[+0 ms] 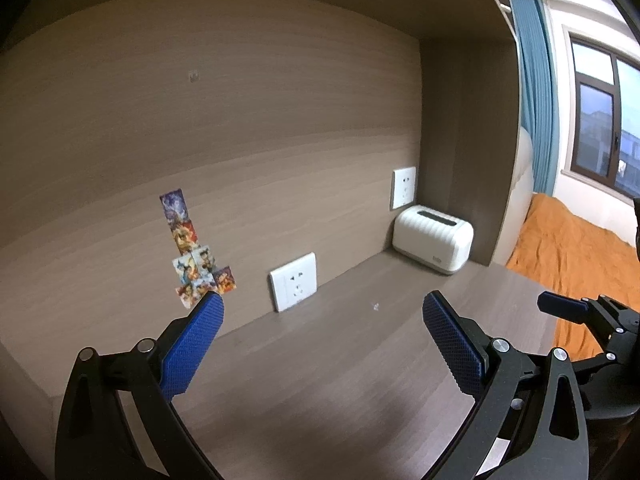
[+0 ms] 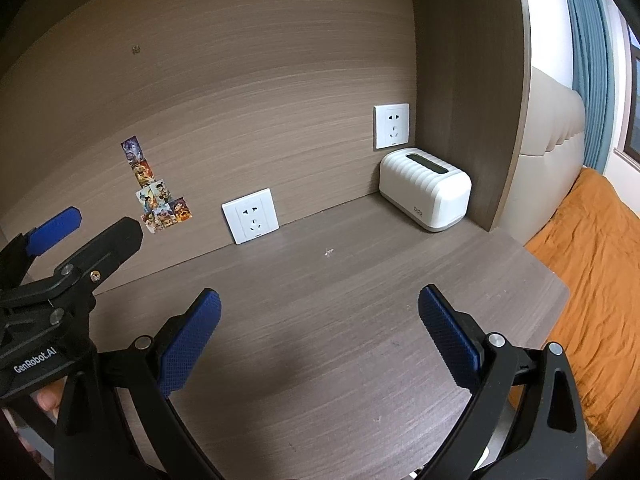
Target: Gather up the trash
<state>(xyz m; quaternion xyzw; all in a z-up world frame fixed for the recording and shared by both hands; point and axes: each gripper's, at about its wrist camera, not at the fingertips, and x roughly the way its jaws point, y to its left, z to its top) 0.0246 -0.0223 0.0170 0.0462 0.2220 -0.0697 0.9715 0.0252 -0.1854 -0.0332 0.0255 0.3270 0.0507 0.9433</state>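
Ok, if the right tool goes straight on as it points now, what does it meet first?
Probably the bare brown wooden desktop, near the tiny white scrap; beyond that, the wood-grain back panel. Depth is unclear.

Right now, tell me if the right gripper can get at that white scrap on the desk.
Probably yes: the right gripper is open, and bare desk lies between it and the white scrap.
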